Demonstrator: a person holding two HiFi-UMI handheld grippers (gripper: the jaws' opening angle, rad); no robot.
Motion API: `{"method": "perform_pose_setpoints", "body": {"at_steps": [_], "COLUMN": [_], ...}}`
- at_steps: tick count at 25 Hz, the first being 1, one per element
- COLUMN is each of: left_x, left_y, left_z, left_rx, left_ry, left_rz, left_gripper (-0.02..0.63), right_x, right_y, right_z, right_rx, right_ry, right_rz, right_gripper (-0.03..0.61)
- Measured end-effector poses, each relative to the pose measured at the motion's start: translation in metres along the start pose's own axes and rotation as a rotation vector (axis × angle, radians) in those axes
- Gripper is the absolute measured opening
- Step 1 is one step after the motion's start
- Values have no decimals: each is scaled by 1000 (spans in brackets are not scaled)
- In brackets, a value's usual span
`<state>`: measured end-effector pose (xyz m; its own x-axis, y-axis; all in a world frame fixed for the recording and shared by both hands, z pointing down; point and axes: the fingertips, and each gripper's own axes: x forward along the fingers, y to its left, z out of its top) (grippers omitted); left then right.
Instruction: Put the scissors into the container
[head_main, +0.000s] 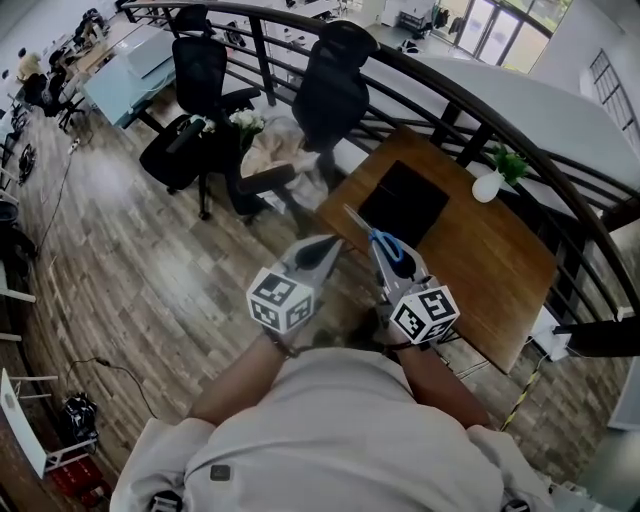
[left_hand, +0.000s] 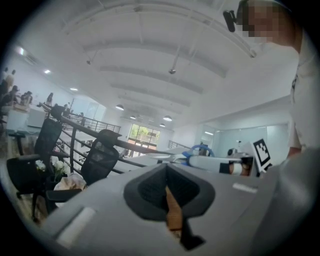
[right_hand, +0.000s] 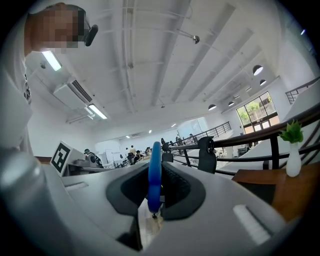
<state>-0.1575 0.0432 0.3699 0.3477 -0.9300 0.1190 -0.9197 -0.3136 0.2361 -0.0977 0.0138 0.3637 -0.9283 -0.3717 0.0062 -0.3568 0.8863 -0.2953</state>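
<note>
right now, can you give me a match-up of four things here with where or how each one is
1 scissors
2 white vase
3 black tray
4 left gripper

a flat in the middle of the wooden table
b fingers together, empty
c held by the right gripper
d upright at the table's far edge

Pairs: 1-c, 2-d, 3-a, 4-b

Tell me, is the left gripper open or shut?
Shut. In its own view, the left gripper has its jaws pressed together, with nothing between them.
</note>
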Motion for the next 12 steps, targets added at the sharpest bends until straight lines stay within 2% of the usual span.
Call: {"method": "perform_pose_setpoints", "body": {"at_steps": [7,12], "left_x": [20,48], "left_y": [13,20], "left_z": [-5,-7], "left_rx": [-14,-30], "left_ry": [13,21], "left_rz": [29,40], "left_gripper": [3,2], "right_x": [13,18], "right_y": [-17,-46], "right_z": [-2,0], "right_rx": [-1,10], "right_ry": [21,30], "right_rz": [34,37], "right_gripper": [57,57]}}
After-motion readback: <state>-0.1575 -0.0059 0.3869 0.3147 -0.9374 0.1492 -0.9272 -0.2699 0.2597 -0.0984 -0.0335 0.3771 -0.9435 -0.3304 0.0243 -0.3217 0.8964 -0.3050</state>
